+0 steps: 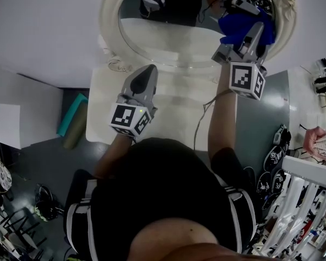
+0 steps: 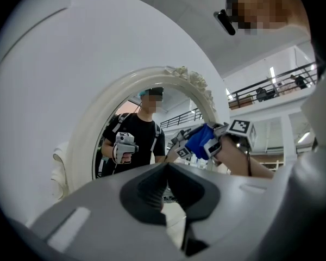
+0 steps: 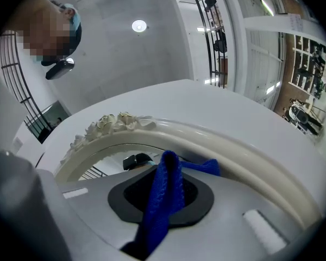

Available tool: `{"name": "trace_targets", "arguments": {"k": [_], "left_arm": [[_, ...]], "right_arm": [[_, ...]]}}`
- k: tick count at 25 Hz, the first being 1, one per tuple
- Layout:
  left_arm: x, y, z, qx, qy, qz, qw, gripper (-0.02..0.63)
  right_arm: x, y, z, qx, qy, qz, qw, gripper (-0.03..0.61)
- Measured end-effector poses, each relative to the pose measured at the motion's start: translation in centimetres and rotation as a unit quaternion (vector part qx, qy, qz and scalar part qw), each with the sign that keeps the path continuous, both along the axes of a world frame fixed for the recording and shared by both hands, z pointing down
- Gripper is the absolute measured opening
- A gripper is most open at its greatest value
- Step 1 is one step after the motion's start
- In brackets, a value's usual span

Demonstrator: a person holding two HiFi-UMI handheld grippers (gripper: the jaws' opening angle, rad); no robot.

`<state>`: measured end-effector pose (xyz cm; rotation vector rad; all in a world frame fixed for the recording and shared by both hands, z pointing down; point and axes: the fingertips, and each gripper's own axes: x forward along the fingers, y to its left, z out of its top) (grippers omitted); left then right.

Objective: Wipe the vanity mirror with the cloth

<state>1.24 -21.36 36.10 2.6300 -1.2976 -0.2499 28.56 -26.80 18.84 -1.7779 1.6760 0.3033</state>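
While the blue cloth (image 3: 162, 211) is pinched between my right gripper's (image 3: 164, 192) jaws, bunched just ahead of them at the vanity mirror (image 1: 168, 34) near its frame (image 3: 217, 140), I should press flat and sweep evenly. My left gripper (image 2: 165, 186), off to its left, is closed on nothing.

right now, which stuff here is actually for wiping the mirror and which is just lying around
For the job: blue cloth, pinched in the right gripper; oval vanity mirror.
Lying about: left gripper, shut on nothing; teal mat and olive roll left of the white table; coiled cord on it.
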Motion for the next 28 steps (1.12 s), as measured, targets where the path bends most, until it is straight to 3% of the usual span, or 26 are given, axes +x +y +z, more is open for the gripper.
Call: {"name": "trace_targets", "arguments": {"k": [28], "left_arm": [[-6.7, 2.9, -0.1, -0.005, 0.025, -0.066, 0.9975, 0.011]], "right_arm": [[-11.8, -2.4, -5.5, -0.001, 0.125, -0.030, 0.992, 0.038]]}}
